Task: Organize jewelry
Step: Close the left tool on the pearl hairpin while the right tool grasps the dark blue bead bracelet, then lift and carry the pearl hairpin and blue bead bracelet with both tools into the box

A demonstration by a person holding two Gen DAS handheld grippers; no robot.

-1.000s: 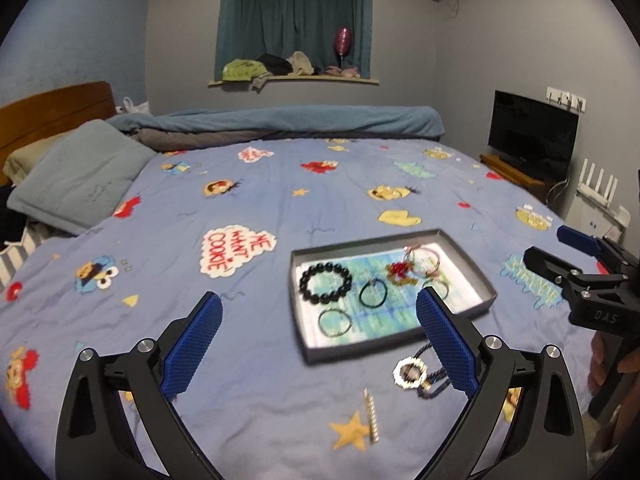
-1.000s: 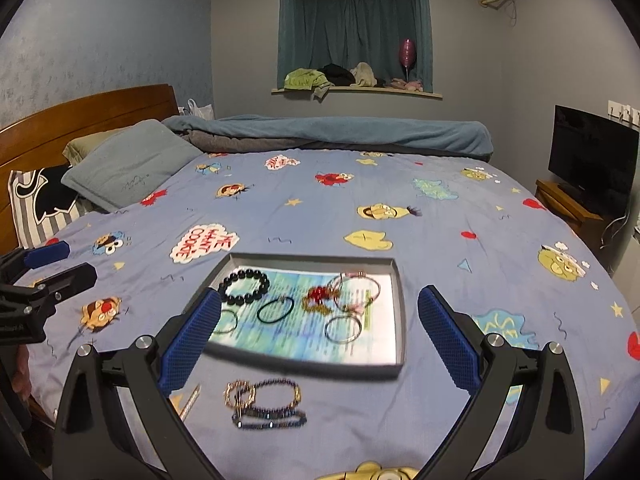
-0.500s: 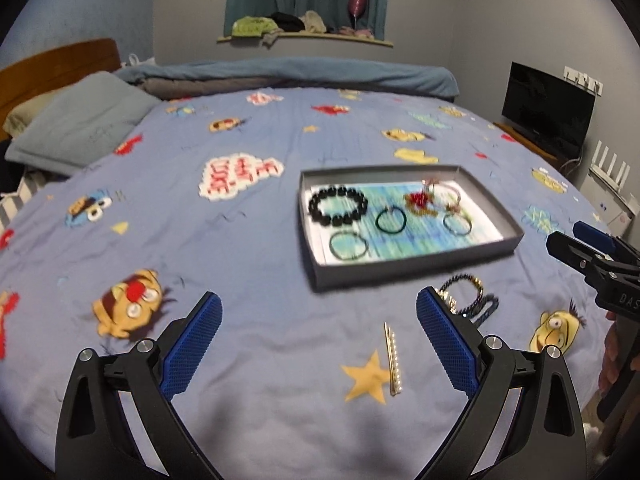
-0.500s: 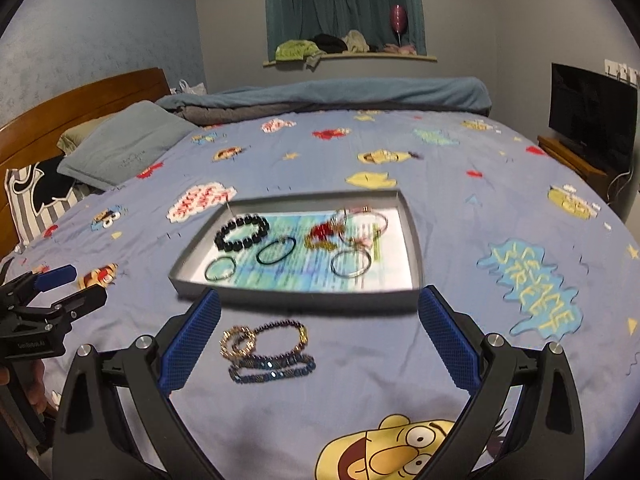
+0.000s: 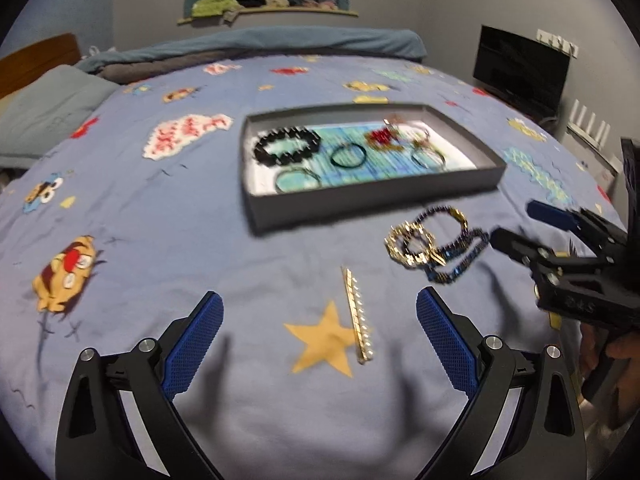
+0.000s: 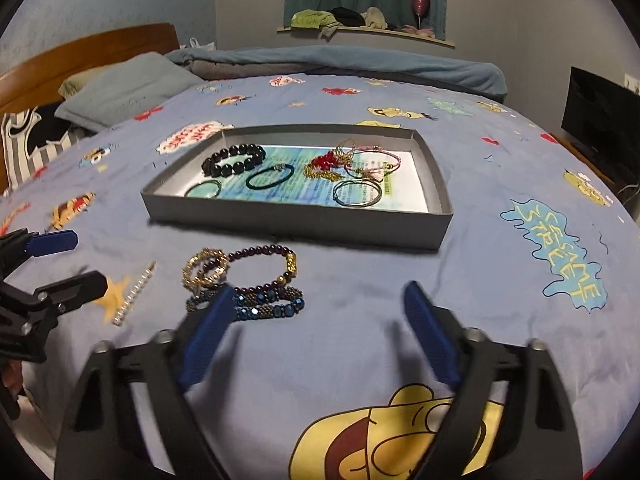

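Blue cartoon-print bedding (image 6: 500,280) fills both views, and everything you need lies on it. At the middle sits the grey tray (image 6: 296,220), already holding several bracelets. On the near side of the tray, on bare sheet, lies the cluster of beaded bracelets (image 6: 248,280), and left of that a slim gold bar clip (image 5: 357,316) with its long axis running near to far.

Your right gripper (image 6: 316,332) is nearer the cluster: the beads lie just ahead and to the left of its left finger, not between the jaws. Those jaws have just been closing, yet remain fairly wide with nothing held. Your left gripper (image 5: 320,340) is wide open and empty, with the clip between its fingers and slightly ahead.
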